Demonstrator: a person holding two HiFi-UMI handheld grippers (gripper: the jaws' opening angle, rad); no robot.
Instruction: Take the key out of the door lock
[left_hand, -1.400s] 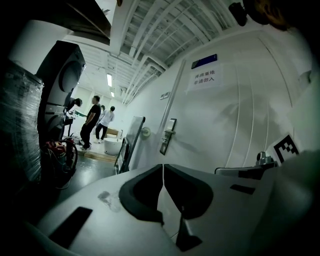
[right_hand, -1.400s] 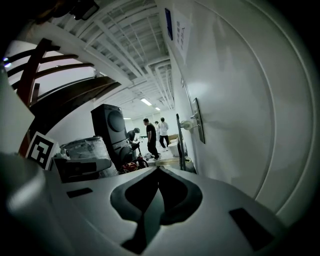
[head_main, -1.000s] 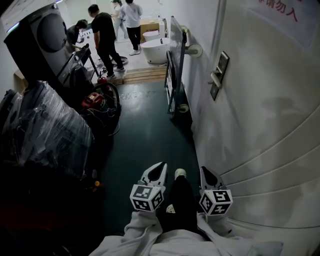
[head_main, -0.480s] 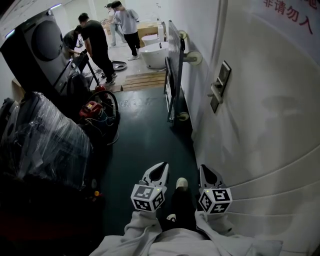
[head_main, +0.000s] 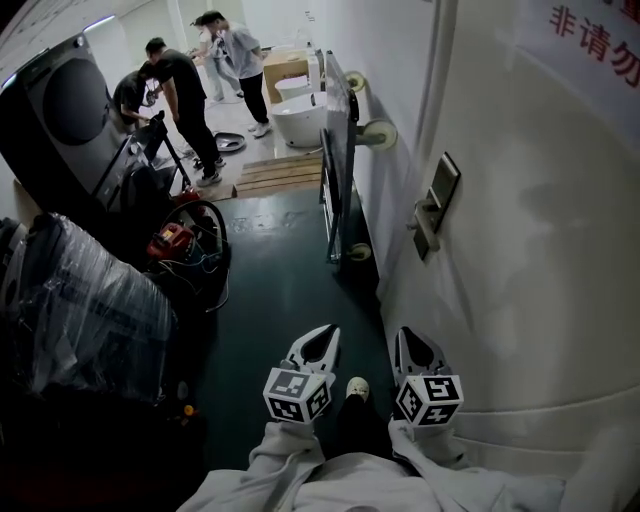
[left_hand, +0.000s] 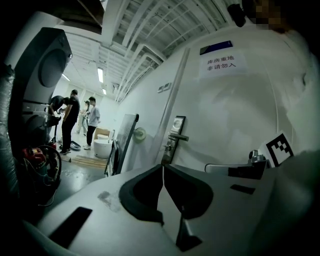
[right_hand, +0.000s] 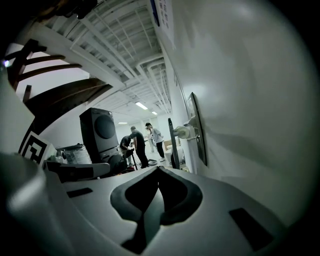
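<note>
The white door (head_main: 520, 270) fills the right side of the head view. Its dark lock plate with a lever handle (head_main: 436, 206) sits well ahead of both grippers. The lock plate (left_hand: 173, 140) also shows in the left gripper view, and the lock plate (right_hand: 196, 131) shows edge-on in the right gripper view. The key is too small to make out. My left gripper (head_main: 327, 333) and right gripper (head_main: 402, 334) are held low, close to my body, side by side. Both are shut with nothing in them. The left gripper (left_hand: 162, 168) points toward the door, and the right gripper (right_hand: 158, 170) points along it.
A tall panel on a wheeled frame (head_main: 334, 150) leans along the wall beyond the door. Plastic-wrapped goods (head_main: 85, 310), a dark machine (head_main: 60, 120), and a red tool with cables (head_main: 175, 240) crowd the left. Several people (head_main: 185, 95) stand by a white tub (head_main: 298, 115) at the far end.
The head view has shifted: the lock plate now sits lower in the frame and looks nearer. Both grippers stay low, shut and side by side. My foot between them has moved.
</note>
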